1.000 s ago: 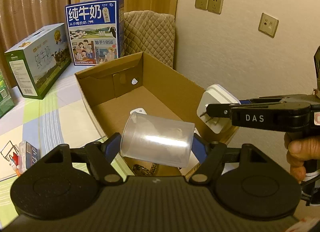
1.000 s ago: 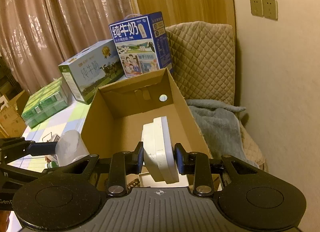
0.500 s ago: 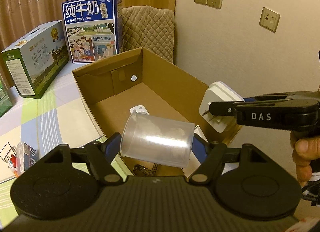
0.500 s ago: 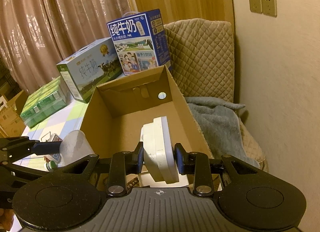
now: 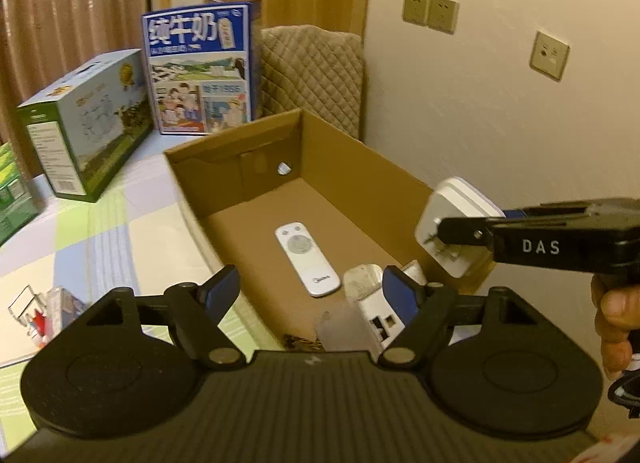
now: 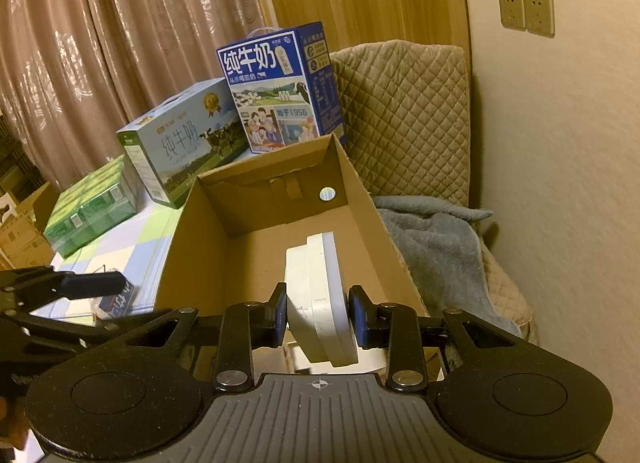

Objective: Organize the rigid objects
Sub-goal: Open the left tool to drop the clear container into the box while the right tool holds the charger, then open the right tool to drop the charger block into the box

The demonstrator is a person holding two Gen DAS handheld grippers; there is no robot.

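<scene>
An open cardboard box (image 5: pixel 352 159) (image 6: pixel 360 187) stands on the table. My left gripper (image 5: pixel 310 291) is open and empty above its near end. A clear plastic cup (image 5: pixel 340 327) lies blurred in the box just below the fingers, beside a white device (image 5: pixel 376 311). A white remote (image 5: pixel 306 259) lies on the box floor. My right gripper (image 6: pixel 320 313) is shut on a white plug adapter (image 6: pixel 320 299) over the box's near right side; the adapter also shows in the left wrist view (image 5: pixel 452 231).
A blue milk carton (image 5: pixel 200 67) and a green-white milk carton (image 5: pixel 84 123) stand behind the box. Green packs (image 6: pixel 88 211) lie at the left. Small items (image 5: pixel 52 311) lie on the checked tablecloth. A quilted chair (image 6: pixel 404 119) with a grey towel (image 6: pixel 436 255) stands by the wall.
My left gripper opened and let go of the clear cup, which dropped into the box, uncovering the remote. My right gripper kept its hold on the adapter.
</scene>
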